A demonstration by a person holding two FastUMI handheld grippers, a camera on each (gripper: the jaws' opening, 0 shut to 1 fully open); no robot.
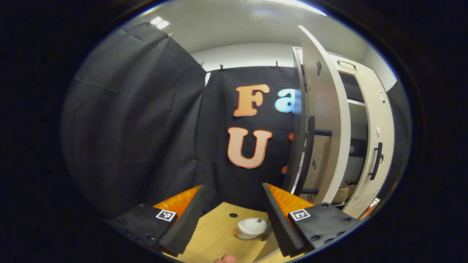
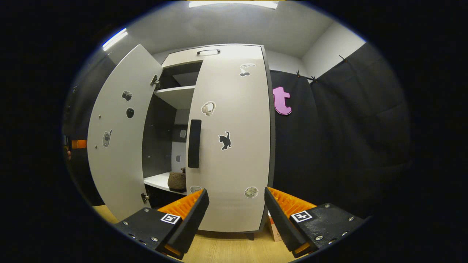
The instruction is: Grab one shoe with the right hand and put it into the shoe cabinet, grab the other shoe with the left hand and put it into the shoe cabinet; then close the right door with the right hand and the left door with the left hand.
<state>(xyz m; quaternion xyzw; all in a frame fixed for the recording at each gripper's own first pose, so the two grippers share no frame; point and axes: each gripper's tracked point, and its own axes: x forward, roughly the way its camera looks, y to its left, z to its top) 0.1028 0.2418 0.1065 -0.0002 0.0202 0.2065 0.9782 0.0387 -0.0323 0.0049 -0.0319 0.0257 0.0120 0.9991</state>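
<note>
The white shoe cabinet (image 2: 219, 53) stands ahead in the right gripper view. Its right door (image 2: 234, 153) lies flat against the front, with a dark handle (image 2: 194, 143). The left door (image 2: 117, 138) swings wide open. A brownish shoe (image 2: 177, 180) rests on the lower shelf (image 2: 157, 180) inside. My right gripper (image 2: 236, 212) is open and holds nothing, a short way in front of the right door. In the left gripper view the left door (image 1: 323, 120) is edge-on at the right, and a shoe (image 1: 343, 191) shows inside. My left gripper (image 1: 234, 215) is open, left of that door, and holds nothing.
A white round object (image 1: 250, 228) lies on the wooden floor (image 1: 215, 233) below the left gripper. A fingertip (image 1: 225, 259) shows at the bottom edge. Black cloth walls stand on both sides of the cabinet. A small cardboard box (image 2: 274, 226) sits at the cabinet's right foot.
</note>
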